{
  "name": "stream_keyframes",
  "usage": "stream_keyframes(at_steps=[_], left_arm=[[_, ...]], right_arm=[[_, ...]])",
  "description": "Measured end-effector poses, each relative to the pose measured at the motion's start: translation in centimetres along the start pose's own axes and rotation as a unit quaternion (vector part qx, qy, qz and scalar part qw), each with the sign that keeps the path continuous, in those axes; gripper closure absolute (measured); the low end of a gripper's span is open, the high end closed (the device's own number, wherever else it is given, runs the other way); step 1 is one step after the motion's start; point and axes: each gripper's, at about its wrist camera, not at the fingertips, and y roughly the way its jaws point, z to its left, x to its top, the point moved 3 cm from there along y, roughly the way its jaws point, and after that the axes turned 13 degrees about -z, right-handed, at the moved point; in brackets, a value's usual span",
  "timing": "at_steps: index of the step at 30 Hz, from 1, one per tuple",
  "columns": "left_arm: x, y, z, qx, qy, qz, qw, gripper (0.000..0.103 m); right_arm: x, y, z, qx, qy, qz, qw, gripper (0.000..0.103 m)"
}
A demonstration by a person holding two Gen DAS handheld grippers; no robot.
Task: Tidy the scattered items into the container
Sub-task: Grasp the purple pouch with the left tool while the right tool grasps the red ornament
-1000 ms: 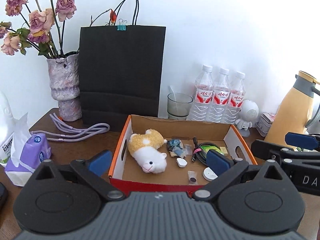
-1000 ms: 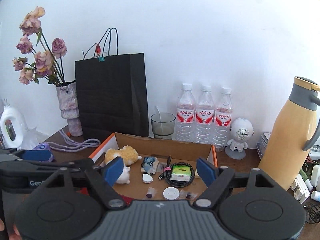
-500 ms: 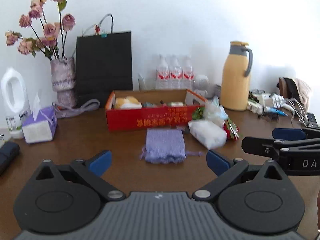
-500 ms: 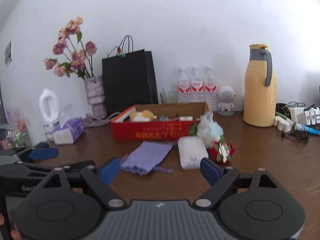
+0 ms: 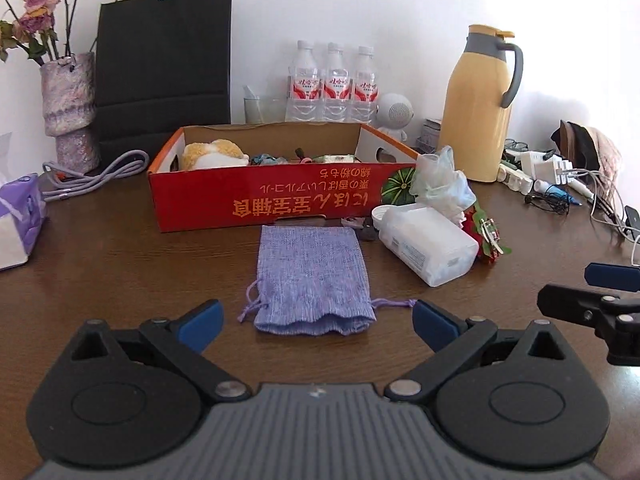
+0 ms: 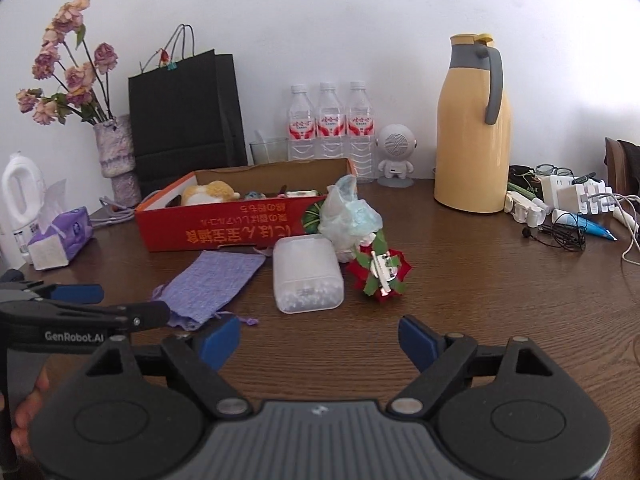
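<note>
A red cardboard box (image 5: 264, 200) (image 6: 224, 232) stands on the brown table and holds a plush toy (image 5: 212, 154) and small items. In front of it lie a purple cloth pouch (image 5: 310, 276) (image 6: 212, 280), a clear plastic box of cotton swabs (image 5: 428, 244) (image 6: 306, 274), a crumpled plastic bag (image 5: 440, 184) (image 6: 350, 216) and a red-green flower clip (image 5: 486, 234) (image 6: 380, 270). My left gripper (image 5: 316, 322) is open, just short of the pouch's near edge. My right gripper (image 6: 320, 338) is open and empty, short of the swab box.
A black paper bag (image 5: 164, 60), a vase of dried roses (image 5: 68, 108), three water bottles (image 5: 332, 84), a glass, a robot figure and a yellow thermos (image 5: 480, 108) stand behind the box. A tissue pack (image 5: 18, 220) lies left. Chargers and cables (image 6: 568, 208) lie right.
Both grippers pulled back from above the box to the table's front, then moved forward and lower again. The left gripper now sits just before the pouch. Both stay open.
</note>
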Motion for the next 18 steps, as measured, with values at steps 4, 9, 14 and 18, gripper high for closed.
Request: stream_keyframes(at_steps=[4, 9, 14, 18], left_arm=[[0.9, 4.6, -1.7, -0.031, 0.034, 0.01, 0.9989, 0.0], [0.7, 8.3, -2.1, -0.028, 0.045, 0.029, 0.9982, 0.017], [0.0, 9.4, -0.8, -0.024, 0.035, 0.05, 0.9979, 0.052], [-0.1, 9.4, -0.9, -0.029, 0.049, 0.038, 0.9976, 0.079]], right_arm=[[1.3, 3.8, -2.5, -0.032, 0.006, 0.002, 0.999, 0.018], [2.2, 9.5, -4.8, -0.037, 0.016, 0.021, 0.999, 0.02], [1.6, 13.6, -5.9, -0.024, 0.04, 0.06, 0.997, 0.04], [0.5, 14.8, -5.4, -0.015, 0.041, 0.085, 0.995, 0.064]])
